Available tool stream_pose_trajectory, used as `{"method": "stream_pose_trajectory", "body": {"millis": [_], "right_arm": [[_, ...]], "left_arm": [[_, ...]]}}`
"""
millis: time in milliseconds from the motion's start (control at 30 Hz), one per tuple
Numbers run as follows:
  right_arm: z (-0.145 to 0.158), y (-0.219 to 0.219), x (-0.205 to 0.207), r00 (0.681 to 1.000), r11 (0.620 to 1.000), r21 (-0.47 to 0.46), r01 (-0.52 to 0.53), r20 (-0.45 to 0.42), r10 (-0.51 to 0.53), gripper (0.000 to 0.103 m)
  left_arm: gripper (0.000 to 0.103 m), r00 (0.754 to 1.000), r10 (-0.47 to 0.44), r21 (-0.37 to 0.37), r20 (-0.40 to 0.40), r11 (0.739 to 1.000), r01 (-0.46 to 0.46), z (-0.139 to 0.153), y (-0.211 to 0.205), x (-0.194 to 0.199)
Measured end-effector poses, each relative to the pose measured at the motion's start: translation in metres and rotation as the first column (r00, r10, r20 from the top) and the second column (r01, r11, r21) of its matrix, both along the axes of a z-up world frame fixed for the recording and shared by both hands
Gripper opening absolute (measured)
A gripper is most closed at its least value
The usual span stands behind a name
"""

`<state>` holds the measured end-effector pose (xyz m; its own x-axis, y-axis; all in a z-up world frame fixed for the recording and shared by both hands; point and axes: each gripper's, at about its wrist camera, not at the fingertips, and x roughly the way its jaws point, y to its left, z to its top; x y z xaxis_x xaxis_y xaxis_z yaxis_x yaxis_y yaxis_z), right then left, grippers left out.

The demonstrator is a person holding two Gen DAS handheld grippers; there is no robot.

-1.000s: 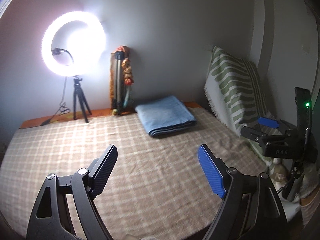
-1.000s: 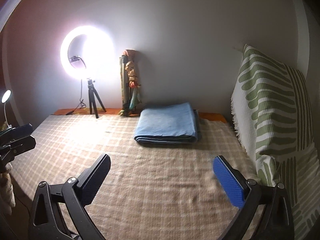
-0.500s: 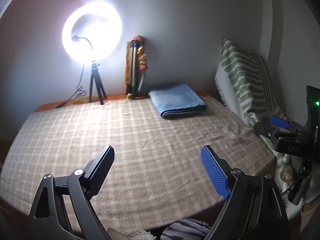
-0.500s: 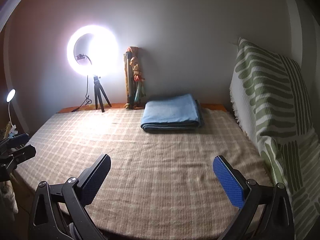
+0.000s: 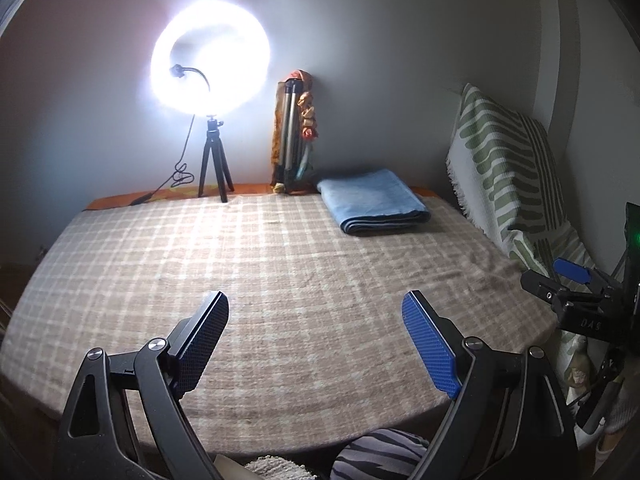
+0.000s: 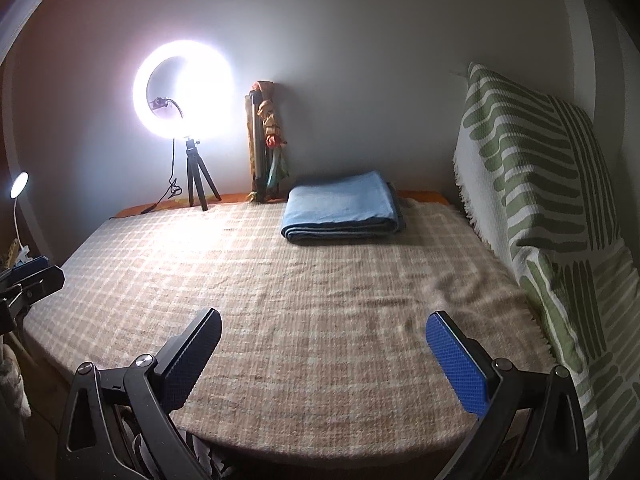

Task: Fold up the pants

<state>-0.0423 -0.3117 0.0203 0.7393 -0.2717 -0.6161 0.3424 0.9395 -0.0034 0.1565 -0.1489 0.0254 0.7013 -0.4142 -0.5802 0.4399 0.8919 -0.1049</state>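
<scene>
The blue pants [image 5: 374, 200] lie folded in a neat rectangle at the far side of the checked beige bed cover [image 5: 280, 280], near the wall; they also show in the right wrist view [image 6: 342, 208]. My left gripper [image 5: 316, 344] is open and empty, held above the near edge of the bed, far from the pants. My right gripper [image 6: 324, 356] is open and empty, also over the near edge. The right gripper shows at the right edge of the left wrist view [image 5: 572, 280], and the left gripper at the left edge of the right wrist view [image 6: 28, 276].
A lit ring light on a small tripod [image 5: 210, 80] stands at the back left by the wall. A folded tripod with cloth [image 5: 294, 132] leans beside it. A green-striped white cushion [image 6: 532, 184] stands along the right side. A striped item [image 5: 380, 456] lies below the bed's near edge.
Both grippers have pulled back from the bed toward its near edge, so the folded pants look farther away. Both stay open and empty.
</scene>
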Motion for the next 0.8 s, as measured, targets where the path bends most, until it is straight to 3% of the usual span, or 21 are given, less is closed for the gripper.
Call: {"method": "stream_pose_trajectory", "body": {"millis": [67, 167, 300, 800], "right_arm": [[-0.0007, -0.0001, 0.0009, 1.0, 1.0, 0.002, 0.003, 0.0, -0.003, 0.103], [-0.0013, -0.0013, 0.0028, 1.0, 1.0, 0.008, 0.005, 0.001, -0.005, 0.103], [-0.0033, -0.002, 0.0053, 1.0, 1.0, 0.018, -0.001, 0.001, 0.001, 0.103], [-0.0078, 0.0004, 0.0093, 1.0, 1.0, 0.025, -0.012, -0.005, 0.012, 0.103]], "left_arm": [[0.089, 1.0, 0.016, 0.005, 0.002, 1.0, -0.016, -0.0003, 0.0007, 0.0001], [0.103, 1.0, 0.021, -0.008, -0.012, 1.0, -0.021, -0.0004, 0.0032, 0.002], [0.103, 1.0, 0.017, -0.042, -0.009, 0.999, -0.017, 0.0018, 0.0075, 0.0016], [0.103, 1.0, 0.029, -0.024, -0.012, 0.999, -0.029, 0.0025, 0.0059, 0.0047]]}}
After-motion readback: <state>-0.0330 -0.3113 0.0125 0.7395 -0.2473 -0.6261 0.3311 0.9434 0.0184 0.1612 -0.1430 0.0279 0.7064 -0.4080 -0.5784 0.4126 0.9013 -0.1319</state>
